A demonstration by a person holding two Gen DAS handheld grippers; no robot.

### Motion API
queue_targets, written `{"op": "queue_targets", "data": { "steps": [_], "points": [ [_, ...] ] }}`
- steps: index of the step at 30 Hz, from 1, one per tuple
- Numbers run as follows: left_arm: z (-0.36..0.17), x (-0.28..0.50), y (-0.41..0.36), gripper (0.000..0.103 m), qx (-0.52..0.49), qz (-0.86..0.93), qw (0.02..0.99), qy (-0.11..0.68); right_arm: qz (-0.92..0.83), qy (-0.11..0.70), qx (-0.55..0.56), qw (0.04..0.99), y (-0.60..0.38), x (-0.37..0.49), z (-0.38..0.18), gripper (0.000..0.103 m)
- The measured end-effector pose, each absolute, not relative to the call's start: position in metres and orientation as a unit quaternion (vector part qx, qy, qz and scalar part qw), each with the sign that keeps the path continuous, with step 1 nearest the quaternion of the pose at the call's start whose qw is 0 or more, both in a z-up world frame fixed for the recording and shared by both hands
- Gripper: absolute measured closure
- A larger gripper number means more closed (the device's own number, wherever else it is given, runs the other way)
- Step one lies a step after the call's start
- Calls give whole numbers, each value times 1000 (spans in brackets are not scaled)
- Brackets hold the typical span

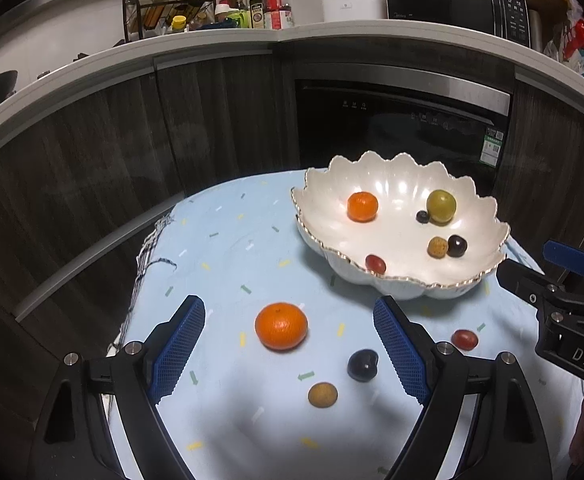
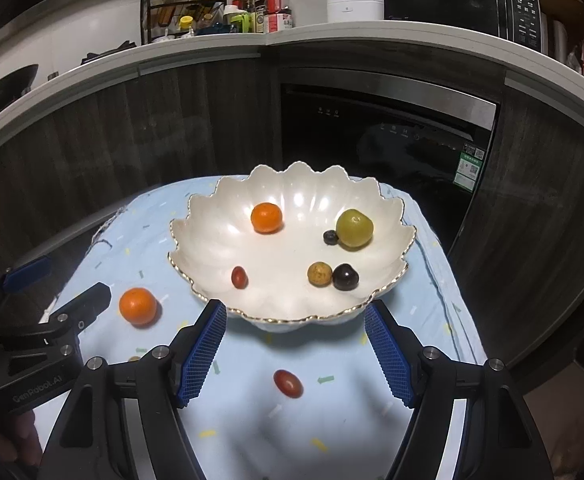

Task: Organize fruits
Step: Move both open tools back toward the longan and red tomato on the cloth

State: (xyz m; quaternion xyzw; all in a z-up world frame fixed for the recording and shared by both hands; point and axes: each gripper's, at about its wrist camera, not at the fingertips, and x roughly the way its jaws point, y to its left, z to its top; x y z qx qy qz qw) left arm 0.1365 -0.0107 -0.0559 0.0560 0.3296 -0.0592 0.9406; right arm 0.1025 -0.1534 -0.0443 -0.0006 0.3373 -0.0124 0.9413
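Observation:
A white scalloped bowl (image 1: 371, 276) (image 2: 220, 300) stands on a light blue cloth (image 1: 228, 240). It holds a small orange (image 2: 266, 218), a green fruit (image 2: 354, 227), a blueberry (image 2: 330, 237), a brown longan (image 2: 319, 273), a dark grape (image 2: 345, 277) and a red grape tomato (image 2: 239, 277). On the cloth lie an orange (image 1: 281, 325) (image 2: 137, 306), a dark grape (image 1: 362, 365), a brown longan (image 1: 322, 395) and a red grape tomato (image 1: 464, 339) (image 2: 288, 383). My left gripper (image 1: 290, 344) is open, above the orange. My right gripper (image 2: 295, 346) is open, above the tomato.
The cloth covers a small table in front of dark cabinets and a built-in dishwasher (image 2: 387, 128). The counter above carries a bottle rack (image 2: 184, 4), a white cooker (image 2: 355, 7) and a microwave (image 2: 463, 0). The cloth's left edge (image 1: 140, 264) drops off.

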Motion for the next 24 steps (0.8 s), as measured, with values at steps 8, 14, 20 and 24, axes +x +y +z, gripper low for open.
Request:
{"op": "queue_targets", "data": {
  "steps": [8,14,20,24],
  "points": [
    [-73,128,-9,16,52,-63,940,330,-11,339,-12,941,-150,98,-58,30],
    [-84,129,-8,16,50,-59,938,337,-10,347,-17,938,-148,98,-70,30],
    [-98,128,-12,23,57,-62,932,353,-12,355,-17,935,-150,99,-83,30],
    [-108,125,-16,26,63,-67,927,362,-13,361,-17,932,-151,99,-90,30]
  ]
}}
